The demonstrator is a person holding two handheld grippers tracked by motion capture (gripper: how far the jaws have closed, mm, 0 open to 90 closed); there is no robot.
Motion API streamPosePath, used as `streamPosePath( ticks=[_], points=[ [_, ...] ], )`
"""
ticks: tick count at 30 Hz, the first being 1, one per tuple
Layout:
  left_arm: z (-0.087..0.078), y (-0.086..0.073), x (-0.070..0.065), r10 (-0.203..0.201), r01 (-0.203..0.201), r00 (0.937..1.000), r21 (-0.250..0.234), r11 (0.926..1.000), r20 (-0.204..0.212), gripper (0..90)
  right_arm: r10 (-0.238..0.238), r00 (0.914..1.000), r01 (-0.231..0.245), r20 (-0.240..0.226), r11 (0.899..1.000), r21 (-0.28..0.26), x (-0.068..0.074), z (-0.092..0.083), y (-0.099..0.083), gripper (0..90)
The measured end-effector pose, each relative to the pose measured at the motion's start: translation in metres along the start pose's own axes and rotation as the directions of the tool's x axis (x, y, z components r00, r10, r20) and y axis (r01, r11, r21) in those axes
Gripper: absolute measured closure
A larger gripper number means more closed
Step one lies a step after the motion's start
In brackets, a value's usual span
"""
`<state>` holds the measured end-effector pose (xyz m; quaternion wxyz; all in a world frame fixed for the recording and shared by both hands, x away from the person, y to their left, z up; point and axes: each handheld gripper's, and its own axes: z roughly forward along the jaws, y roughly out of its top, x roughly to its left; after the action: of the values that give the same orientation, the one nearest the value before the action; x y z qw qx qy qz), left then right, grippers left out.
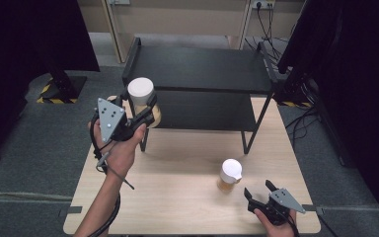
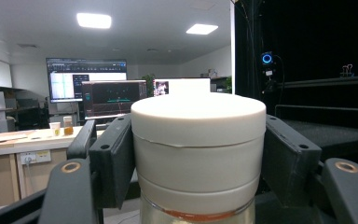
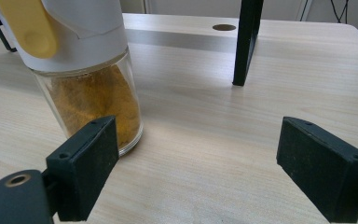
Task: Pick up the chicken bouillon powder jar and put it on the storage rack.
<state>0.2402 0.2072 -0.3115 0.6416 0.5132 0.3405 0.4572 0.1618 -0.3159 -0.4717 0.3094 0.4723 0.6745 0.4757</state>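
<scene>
Left claw (image 1: 145,109): clenched on the white-lidded jar (image 1: 141,94), one jaw pressed to each side of the lid, as the left gripper view shows close up (image 2: 198,154).
Held jar: upright, clear of the worktop (image 1: 177,197), at the left front corner of the black shelf rack (image 1: 197,74), with its lid about level with the rack's upper shelf.
Jar contents: a thin orange-brown line shows through the glass just under the white lid in the left gripper view.
Left hand (image 1: 121,148): wrapped around the gripper body, with the grey three-cornered plate on top and the cable trailing down along the forearm.
Right claw (image 1: 259,190): released, jaws spread wide with nothing between them, low over the near right part of the worktop.
Second jar (image 1: 229,175): standing on the worktop just left of and beyond the right claw, apart from it; white cap, glass body.
Second jar close up (image 3: 81,70): the right gripper view shows orange-brown powder inside, a yellow tab on the cap, and the left jaw close in front of the glass; whether it touches cannot be told.
Rack leg (image 3: 244,42): a black upright standing on the worktop beyond the open jaws.
Right hand (image 1: 276,219): at the near edge of the worktop, holding the gripper from behind.
</scene>
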Motion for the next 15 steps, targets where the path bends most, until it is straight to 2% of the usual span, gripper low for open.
streamPosePath(
  ticks=[15],
  points=[
    [0.012, 0.028, 0.001, -0.008, 0.008, 0.9998, -0.002, 1.0000, -0.016, 33.8, 0.000, 1.0000, 0.000, -0.001, 1.000, 0.003, 0.000, 0.000, 0.001, 13.1]
  ],
)
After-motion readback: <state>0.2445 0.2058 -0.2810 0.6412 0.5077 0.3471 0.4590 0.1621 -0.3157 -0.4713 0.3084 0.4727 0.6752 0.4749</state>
